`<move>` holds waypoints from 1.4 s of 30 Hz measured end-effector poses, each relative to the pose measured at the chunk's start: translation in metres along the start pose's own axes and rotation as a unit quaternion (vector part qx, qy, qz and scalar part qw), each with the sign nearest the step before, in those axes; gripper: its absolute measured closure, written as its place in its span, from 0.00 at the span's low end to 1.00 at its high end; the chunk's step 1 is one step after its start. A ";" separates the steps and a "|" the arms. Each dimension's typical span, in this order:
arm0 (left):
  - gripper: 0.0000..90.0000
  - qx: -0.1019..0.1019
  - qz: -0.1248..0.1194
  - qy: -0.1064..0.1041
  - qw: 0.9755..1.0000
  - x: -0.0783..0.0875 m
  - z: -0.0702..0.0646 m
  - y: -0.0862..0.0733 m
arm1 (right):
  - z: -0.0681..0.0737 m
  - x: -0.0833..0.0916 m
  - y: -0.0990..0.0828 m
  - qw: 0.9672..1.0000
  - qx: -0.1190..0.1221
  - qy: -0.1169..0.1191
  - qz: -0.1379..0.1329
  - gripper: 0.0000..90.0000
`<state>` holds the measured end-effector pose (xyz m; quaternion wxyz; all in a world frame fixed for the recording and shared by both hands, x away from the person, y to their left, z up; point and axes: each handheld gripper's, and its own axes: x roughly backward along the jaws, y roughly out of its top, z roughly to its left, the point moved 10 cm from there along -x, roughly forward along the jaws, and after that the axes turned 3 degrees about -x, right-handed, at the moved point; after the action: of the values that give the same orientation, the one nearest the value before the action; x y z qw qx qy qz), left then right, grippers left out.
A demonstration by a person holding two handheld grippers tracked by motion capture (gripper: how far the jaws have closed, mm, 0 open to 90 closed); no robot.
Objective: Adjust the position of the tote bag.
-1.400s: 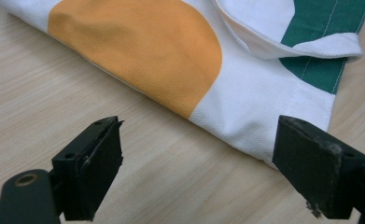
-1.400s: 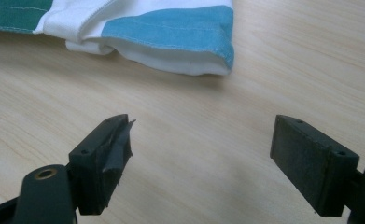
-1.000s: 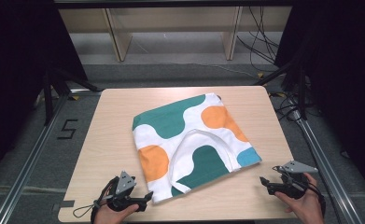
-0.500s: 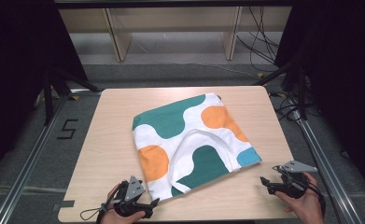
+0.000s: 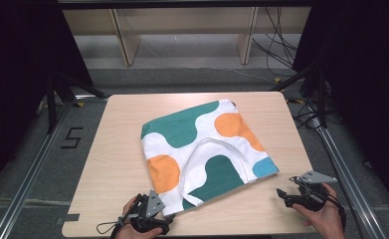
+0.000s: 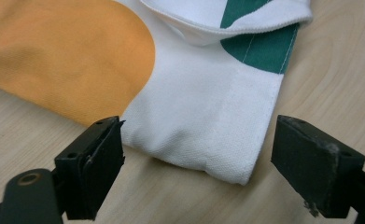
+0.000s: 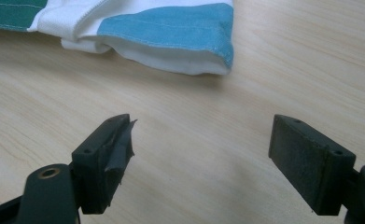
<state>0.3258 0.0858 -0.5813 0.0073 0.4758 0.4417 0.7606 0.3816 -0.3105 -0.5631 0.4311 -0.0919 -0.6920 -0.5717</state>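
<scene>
A folded cloth, white with green, orange and blue blotches, lies in the middle of the wooden table. My left gripper is open at the cloth's near corner; in the left gripper view that white corner lies between the two jaws, with the orange patch beyond. My right gripper is open over bare wood, a short way from the cloth's blue corner. The right gripper view shows that blue corner ahead of the jaws, untouched.
The table's front edge runs just under both hands. Metal frame rails flank the table. A wooden shelf unit stands behind it, and cables trail on the floor at the back right.
My left gripper has slid right along the front edge to the cloth's near corner. The right gripper and the cloth have stayed where they were.
</scene>
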 end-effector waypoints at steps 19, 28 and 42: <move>0.73 -0.035 -0.055 0.013 0.998 0.008 0.009 0.019 | 0.003 0.003 0.009 0.999 0.012 -0.017 -0.024 0.32; 0.92 0.021 -0.124 0.016 0.992 0.017 0.024 0.034 | 0.011 -0.015 0.022 0.996 0.078 -0.041 -0.020 0.39; 0.92 0.017 -0.127 0.013 0.992 0.021 0.033 0.034 | 0.025 -0.047 0.043 0.985 0.160 -0.066 -0.011 0.48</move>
<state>0.3519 0.0958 -0.5382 0.0900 0.4062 0.5111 0.7521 0.4248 -0.2570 -0.5648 0.3873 -0.0521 -0.8023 -0.4512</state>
